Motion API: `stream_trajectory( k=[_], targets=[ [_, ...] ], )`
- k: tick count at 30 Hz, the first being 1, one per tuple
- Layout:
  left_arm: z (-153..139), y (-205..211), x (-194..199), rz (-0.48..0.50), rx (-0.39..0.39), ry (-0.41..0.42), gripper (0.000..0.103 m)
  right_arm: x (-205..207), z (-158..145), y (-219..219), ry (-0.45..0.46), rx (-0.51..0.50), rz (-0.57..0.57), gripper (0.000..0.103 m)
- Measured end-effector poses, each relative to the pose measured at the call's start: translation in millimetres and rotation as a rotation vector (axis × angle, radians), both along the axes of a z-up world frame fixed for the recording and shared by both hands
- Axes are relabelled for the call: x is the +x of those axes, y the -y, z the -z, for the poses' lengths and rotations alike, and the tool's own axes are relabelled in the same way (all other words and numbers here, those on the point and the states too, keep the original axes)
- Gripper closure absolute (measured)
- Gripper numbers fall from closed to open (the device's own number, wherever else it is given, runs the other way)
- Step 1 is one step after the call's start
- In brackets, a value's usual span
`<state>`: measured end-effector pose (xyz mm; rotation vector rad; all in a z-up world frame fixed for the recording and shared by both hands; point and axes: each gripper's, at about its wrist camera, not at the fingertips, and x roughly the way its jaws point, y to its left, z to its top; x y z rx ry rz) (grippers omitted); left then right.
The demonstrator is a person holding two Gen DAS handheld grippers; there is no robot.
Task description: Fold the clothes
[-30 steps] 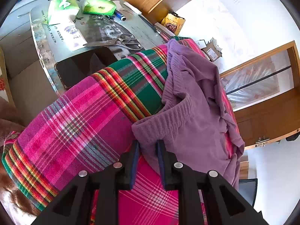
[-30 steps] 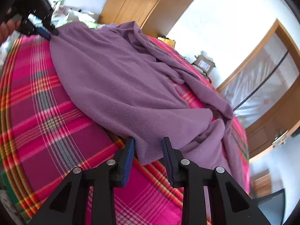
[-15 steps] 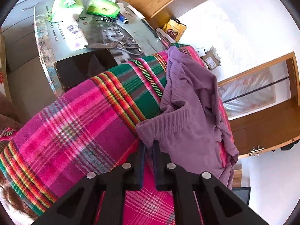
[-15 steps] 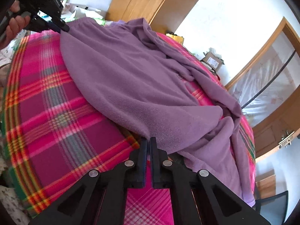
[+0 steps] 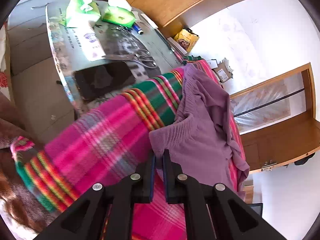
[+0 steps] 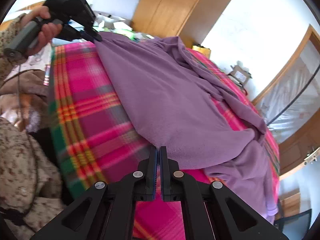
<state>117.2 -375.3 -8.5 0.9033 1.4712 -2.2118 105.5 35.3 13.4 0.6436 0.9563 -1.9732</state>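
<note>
A: On the plaid blanket (image 5: 104, 140) lies the purple garment (image 6: 170, 100), spread w/ folds toward the far side. Left hand-held gripper (image 5: 158, 160) is closed on its ribbed corner, cloth pinched btwn the jaws.

B: And the right hand-held gripper (image 6: 158, 156)?

A: Jaws shut on the near hem; garment edge sits right at the tips, rest runs away from it across the blanket.

B: Any containers?

A: Two green tissue packs (image 5: 118, 15) on the counter (image 5: 60, 46), tissue sticking out of each. A yellow bag (image 5: 187, 40) stands on the floor past the counter; contents can't tell.

B: What differs btwn views?

A: Left wrist view shows the counter w/ a dark phone (image 5: 104, 80), scissors (image 5: 146, 59) and a blue pen (image 5: 138, 28). Right wrist view shows the whole garment plus a hand (image 6: 47, 31) holding the left tool at the far corner, patterned sleeve (image 6: 22, 170) nearby, wooden wardrobe (image 6: 170, 6) behind.
</note>
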Motion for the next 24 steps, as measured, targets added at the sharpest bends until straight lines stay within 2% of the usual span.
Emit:
stream_trajectory(
  k=[6,11,15,20,24],
  targets=[
    [0.7,11.6,8.9,-0.031,-0.008,0.013,0.096,7.8,-0.8,2.8,0.036,-0.016,-0.041,0.1],
    [12.4,9.6,6.4,-0.04,0.016,0.056,0.096,-2.8,2.3,3.0,0.064,-0.041,-0.018,0.1],
    [8.4,6.3,7.9,-0.054,-0.013,0.069,0.095,-10.5,4.9,-1.6,0.102,-0.06,0.004,0.099],
    [-2.2,0.8,10.8,-0.076,-0.076,0.097,0.093,-30.6,-1.6,-25.2,0.178,-0.161,0.085,0.088],
    [-10.6,-3.6,13.1,-0.094,-0.125,0.119,0.093,-49.6,-7.6,-58.4,0.167,-0.22,0.215,0.086]
  ],
)
